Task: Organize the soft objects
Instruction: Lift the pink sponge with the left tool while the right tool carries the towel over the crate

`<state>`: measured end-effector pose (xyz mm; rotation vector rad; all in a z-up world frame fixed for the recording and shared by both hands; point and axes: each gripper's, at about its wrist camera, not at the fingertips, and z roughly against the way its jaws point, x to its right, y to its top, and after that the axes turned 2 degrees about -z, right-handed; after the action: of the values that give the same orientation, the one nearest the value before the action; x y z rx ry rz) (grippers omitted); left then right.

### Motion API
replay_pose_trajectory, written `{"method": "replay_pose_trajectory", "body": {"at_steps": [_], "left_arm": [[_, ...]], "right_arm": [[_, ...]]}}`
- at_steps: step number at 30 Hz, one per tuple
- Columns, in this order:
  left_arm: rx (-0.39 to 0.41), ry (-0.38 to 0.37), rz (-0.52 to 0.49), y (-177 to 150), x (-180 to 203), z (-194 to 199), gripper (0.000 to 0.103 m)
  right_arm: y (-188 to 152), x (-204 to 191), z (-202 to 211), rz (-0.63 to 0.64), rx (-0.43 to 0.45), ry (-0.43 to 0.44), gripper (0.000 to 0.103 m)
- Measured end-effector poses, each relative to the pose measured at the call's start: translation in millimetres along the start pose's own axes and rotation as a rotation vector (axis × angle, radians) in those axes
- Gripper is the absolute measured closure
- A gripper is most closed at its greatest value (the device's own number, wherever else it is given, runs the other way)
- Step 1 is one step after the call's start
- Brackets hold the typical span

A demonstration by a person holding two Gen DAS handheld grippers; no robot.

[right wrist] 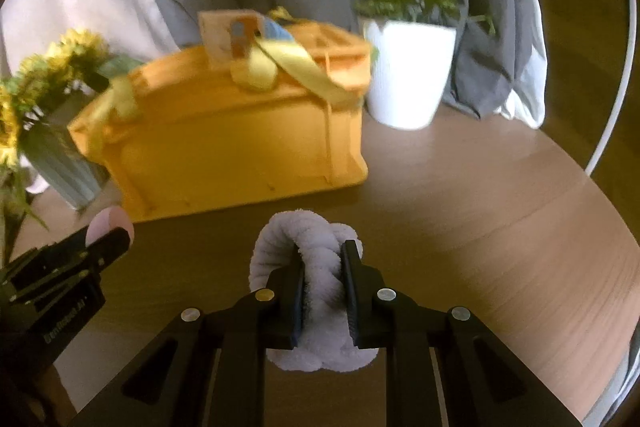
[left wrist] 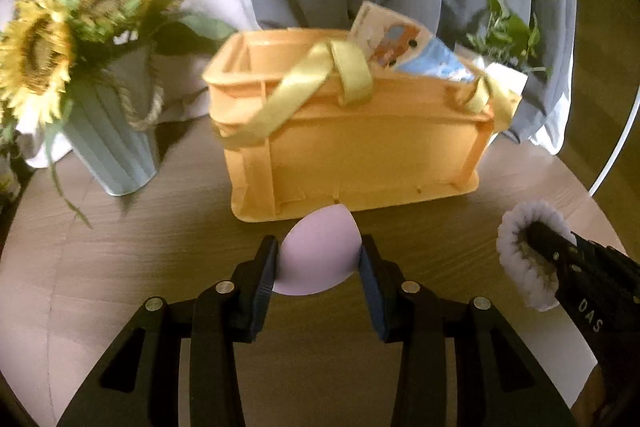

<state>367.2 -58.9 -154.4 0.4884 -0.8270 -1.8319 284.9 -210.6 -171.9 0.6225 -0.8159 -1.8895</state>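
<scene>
Soft objects are already in hand on both sides, and the orange crate (left wrist: pixel 352 147) they seem meant for stands straight ahead of both claws on the wooden table (left wrist: pixel 120 247). Starting at the left, sunflowers in a ribbed pale vase (left wrist: pixel 108 147) sit beside the crate's left end. The left gripper (left wrist: pixel 319 263) is partly closed on a pink egg-shaped sponge (left wrist: pixel 316 255), its pads pressing the sponge's two sides, the pointed end aimed at the crate wall. I judge this hand nearer the crate, so the coming move is up and forward over the near rim. Yellow ribbon (left wrist: pixel 300 83) and a printed card (left wrist: pixel 384 39) already lie in the crate's top. Further right, the right gripper (right wrist: pixel 322 287) is nearly closed, squeezing a fluffy lilac scrunchie (right wrist: pixel 316 267). Its own view shows the pinch across the loop and a white plant pot (right wrist: pixel 408 75) past the crate's right end; the left view shows only the scrunchie's outer ring
</scene>
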Motion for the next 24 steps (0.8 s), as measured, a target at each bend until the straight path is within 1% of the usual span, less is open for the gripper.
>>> {"method": "replay_pose_trajectory", "body": {"at_steps": [6,12,18,24], "left_arm": [[0.059,0.012,0.017,14,4,37,0.063],[0.121,0.020,0.035,35,10,64,0.063],[0.169,0.029,0.047,54,14,77,0.063],[0.196,0.040,0.062,69,19,82,0.063]], "right_arm": [[18,0,31,0.026,0.076,0.039,0.085],[39,0,61,0.048,0.148,0.072,0.085],[63,1,73,0.059,0.204,0.107,0.085],[86,1,78,0.074,0.246,0.136,0.085]]}}
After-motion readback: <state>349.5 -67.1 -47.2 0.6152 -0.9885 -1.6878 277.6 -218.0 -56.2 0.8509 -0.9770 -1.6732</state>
